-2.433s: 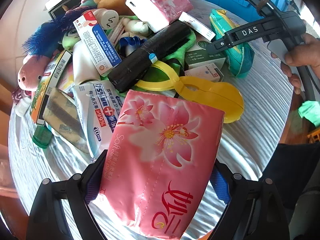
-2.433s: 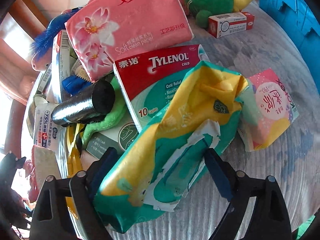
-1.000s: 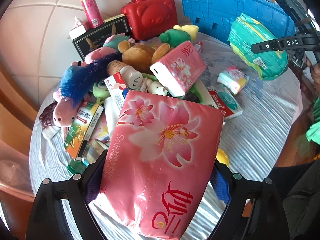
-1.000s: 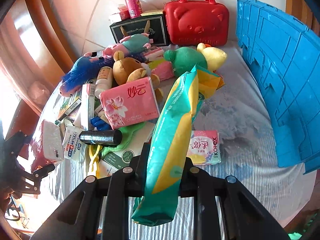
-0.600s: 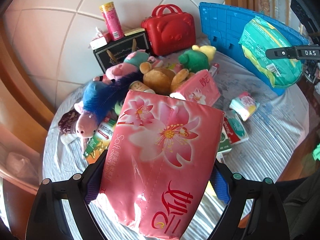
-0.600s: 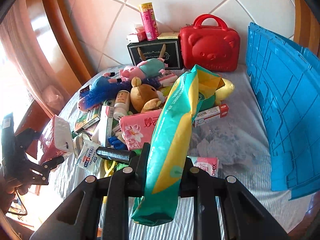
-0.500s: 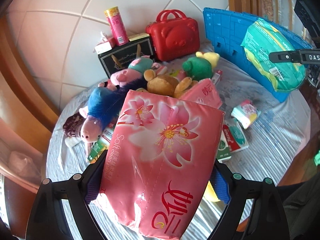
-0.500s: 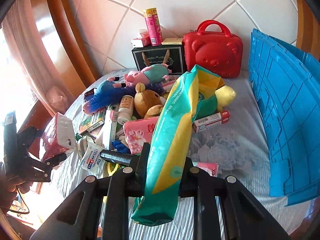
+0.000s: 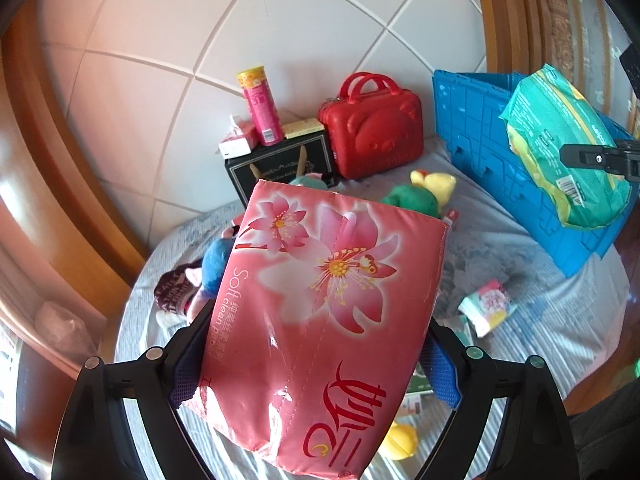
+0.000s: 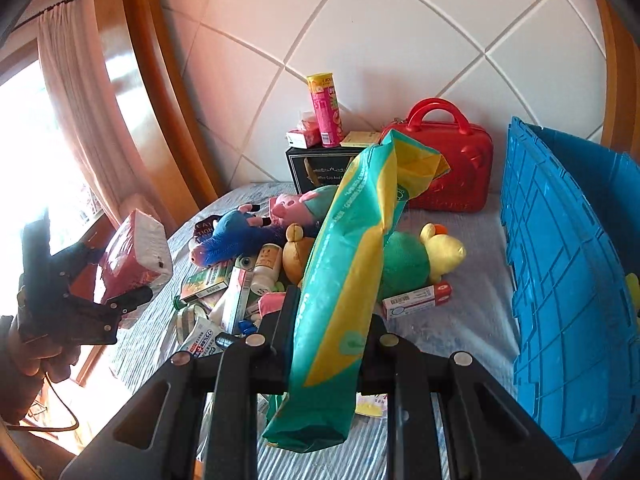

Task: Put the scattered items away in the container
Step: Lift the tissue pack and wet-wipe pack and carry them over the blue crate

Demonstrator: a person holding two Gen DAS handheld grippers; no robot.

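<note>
My left gripper (image 9: 316,364) is shut on a pink tissue pack (image 9: 320,320) with a flower print, held high above the table; it also shows in the right wrist view (image 10: 136,260). My right gripper (image 10: 326,344) is shut on a green and yellow wipes pack (image 10: 352,280), also lifted; in the left wrist view the pack (image 9: 560,152) hangs in front of the blue crate (image 9: 480,128). The blue crate (image 10: 572,280) stands at the table's right side. Plush toys, boxes and tubes lie scattered on the striped cloth (image 10: 472,332).
A red bear case (image 10: 444,160), a black box (image 10: 316,172) and a pink can (image 10: 324,108) stand against the tiled wall. A green and yellow plush (image 10: 420,256) and a red and white box (image 10: 416,300) lie near the crate. A small pink packet (image 9: 488,304) lies on the cloth.
Both grippers rose well above the table with their packs. The right one closed fully on the wipes pack and moved toward the blue crate; the pile now looks farther away.
</note>
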